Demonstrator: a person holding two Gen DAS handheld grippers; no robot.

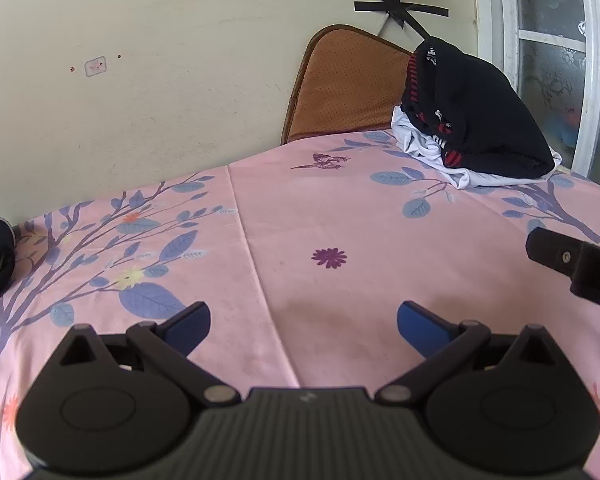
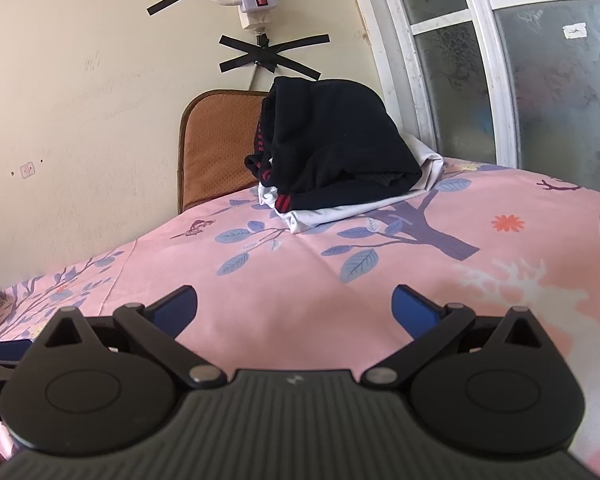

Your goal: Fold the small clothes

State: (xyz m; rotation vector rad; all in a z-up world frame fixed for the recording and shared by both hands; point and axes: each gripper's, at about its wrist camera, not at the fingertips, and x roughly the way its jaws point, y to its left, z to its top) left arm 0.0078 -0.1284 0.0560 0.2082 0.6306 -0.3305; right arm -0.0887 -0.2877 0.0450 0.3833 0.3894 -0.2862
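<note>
Clothes heaped at far corner, both tools empty.

Spread over the pink floral sheet (image 1: 284,216); sits at the far right by the window, against the brown cushion (image 1: 340,88): pile of clothes (image 1: 480,120), dark garment over white garment (image 1: 452,160), well apart from both tools. Slumped, peak tilted toward the wall; long axis hard to tell. Left gripper (image 1: 304,320) and right gripper (image 2: 294,306) gaping, holding nothing. Best reached at the dark top layer's loose edge, pinched shallow, drawn onto bare sheet.
</note>
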